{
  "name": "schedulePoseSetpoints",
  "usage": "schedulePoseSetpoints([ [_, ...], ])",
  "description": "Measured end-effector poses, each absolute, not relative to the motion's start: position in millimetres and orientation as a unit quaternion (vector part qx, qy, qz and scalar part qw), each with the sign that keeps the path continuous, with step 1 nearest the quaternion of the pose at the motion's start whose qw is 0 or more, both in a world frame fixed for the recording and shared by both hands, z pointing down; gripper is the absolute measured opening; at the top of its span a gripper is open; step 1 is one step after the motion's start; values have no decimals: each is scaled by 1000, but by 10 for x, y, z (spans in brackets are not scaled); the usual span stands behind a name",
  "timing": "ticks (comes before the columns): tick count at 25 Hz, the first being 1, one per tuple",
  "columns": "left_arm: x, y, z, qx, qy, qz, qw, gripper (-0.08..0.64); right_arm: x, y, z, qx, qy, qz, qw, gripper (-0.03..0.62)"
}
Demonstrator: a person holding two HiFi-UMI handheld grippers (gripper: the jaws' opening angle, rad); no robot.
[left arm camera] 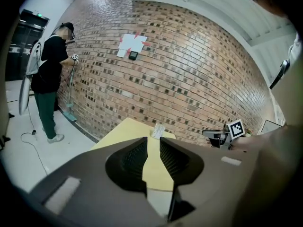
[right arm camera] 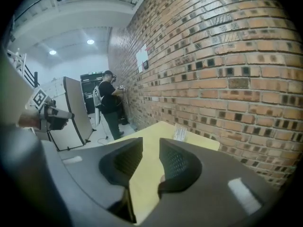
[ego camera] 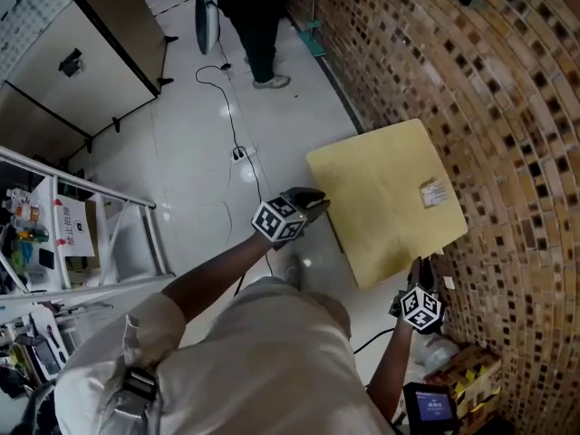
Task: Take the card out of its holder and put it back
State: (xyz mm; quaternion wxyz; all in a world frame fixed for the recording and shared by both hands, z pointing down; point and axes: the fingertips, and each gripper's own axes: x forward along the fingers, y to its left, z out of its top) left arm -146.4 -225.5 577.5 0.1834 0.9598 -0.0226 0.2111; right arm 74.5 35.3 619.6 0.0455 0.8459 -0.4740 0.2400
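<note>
Well, the card [ego camera: 433, 193] sits on the yellow table [ego camera: 376, 175], at its side nearest the brick wall [ego camera: 517, 107]. The left gripper [ego camera: 313, 204] hangs at the table's opposite edge and the right gripper [ego camera: 424, 268] at its near corner. Both have jaws spread, pinching nothing.

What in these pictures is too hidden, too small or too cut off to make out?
1. The card holder: too small in all three views. Its print is unreadable, and what it holds cannot be told.
2. The table: in the head view its legs are hidden under its own top.
3. The dark device on the brick wall: too small in the left gripper view to identify.
</note>
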Motion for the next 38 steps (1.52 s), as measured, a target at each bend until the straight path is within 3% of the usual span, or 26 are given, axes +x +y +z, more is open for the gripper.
schedulePoseSetpoints([
  [8,-1005,-1503,5378,971,27,197,133,100,665,878,5020,858,-492,147,-9,115],
  [16,-1158,-181,5027,973,83,176,123,101,82,1980,4448,861,-497,104,-30,101],
  [24,-1668,439,4942,975,81,169,122,100,-195,2591,4405,865,-493,82,-34,97],
  [38,-2360,834,5389,966,29,200,160,97,-731,3130,5155,851,-502,151,-38,97],
])
